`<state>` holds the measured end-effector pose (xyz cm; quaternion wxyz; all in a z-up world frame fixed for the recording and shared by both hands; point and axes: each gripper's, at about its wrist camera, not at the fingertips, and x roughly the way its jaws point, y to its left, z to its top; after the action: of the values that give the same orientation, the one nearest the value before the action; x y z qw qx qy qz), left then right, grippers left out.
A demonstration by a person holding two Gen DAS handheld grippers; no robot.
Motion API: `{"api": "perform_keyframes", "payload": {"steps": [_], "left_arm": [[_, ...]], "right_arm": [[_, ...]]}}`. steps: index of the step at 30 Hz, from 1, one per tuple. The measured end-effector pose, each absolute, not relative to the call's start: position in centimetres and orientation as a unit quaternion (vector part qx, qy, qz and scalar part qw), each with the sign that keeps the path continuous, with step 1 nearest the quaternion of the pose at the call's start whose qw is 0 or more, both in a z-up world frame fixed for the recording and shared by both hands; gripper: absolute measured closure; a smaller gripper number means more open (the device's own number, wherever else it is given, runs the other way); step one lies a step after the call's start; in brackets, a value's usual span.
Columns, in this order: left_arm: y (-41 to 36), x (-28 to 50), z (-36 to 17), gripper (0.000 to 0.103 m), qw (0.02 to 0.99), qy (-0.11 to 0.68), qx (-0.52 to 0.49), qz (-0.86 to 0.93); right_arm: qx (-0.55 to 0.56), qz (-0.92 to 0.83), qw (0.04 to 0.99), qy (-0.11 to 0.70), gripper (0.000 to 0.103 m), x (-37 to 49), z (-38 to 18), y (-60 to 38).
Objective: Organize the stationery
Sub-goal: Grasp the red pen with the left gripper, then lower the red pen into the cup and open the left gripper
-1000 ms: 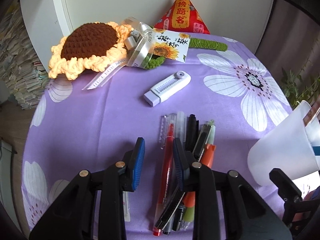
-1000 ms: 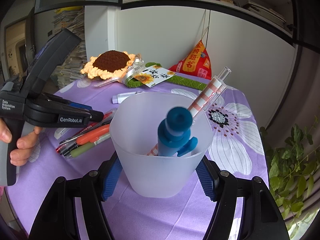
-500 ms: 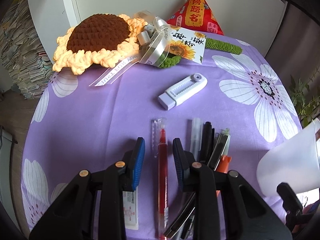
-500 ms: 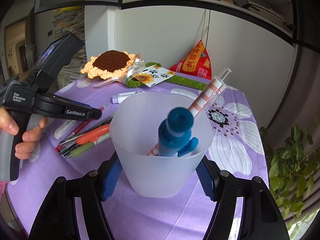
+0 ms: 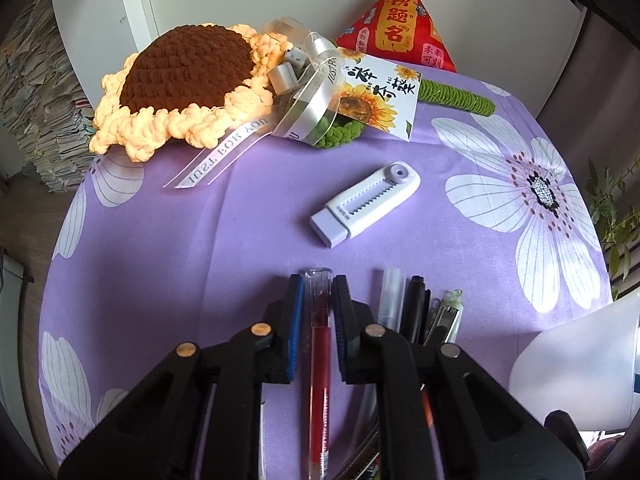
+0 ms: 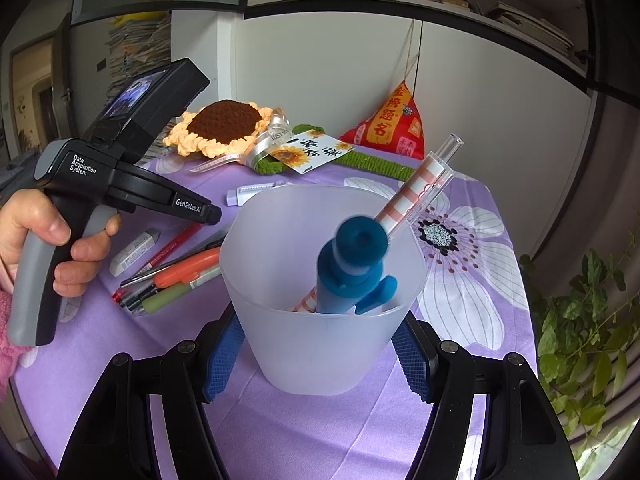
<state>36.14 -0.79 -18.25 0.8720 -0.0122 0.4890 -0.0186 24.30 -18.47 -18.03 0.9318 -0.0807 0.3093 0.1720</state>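
Red pen straddled for pickup; cup held ready

The red pen [image 5: 319, 364] lies flat on the purple tablecloth [image 5: 168, 248], first in the pen row [image 5: 416, 312]. If the left gripper [image 5: 316, 292] is closed off-centre, the pen may be rolled or tilted, or a neighbouring pen dragged. Its 2 jaws are narrowly parted, flanking the pen; contact cannot be confirmed. The frosted cup [image 6: 320, 320], right of the pen, is clamped by the right gripper [image 6: 320, 364].

My left gripper [image 5: 317, 312] straddles the red pen [image 5: 319, 344], jaws parted with a sliver of gap on each side. The other pens [image 5: 416, 312] lie just right; the white eraser case [image 5: 366, 204] sits beyond.
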Motion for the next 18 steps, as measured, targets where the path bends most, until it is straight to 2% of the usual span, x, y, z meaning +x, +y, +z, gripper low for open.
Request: {"api": "perform_keyframes", "payload": {"steps": [18], "left_arm": [[-0.2,29.2,-10.2,0.091,0.922,0.384,-0.033,-0.046]], "right_arm": [[-0.081,0.172,0.932,0.309,0.033,24.3,-18.0,-18.4]]}}
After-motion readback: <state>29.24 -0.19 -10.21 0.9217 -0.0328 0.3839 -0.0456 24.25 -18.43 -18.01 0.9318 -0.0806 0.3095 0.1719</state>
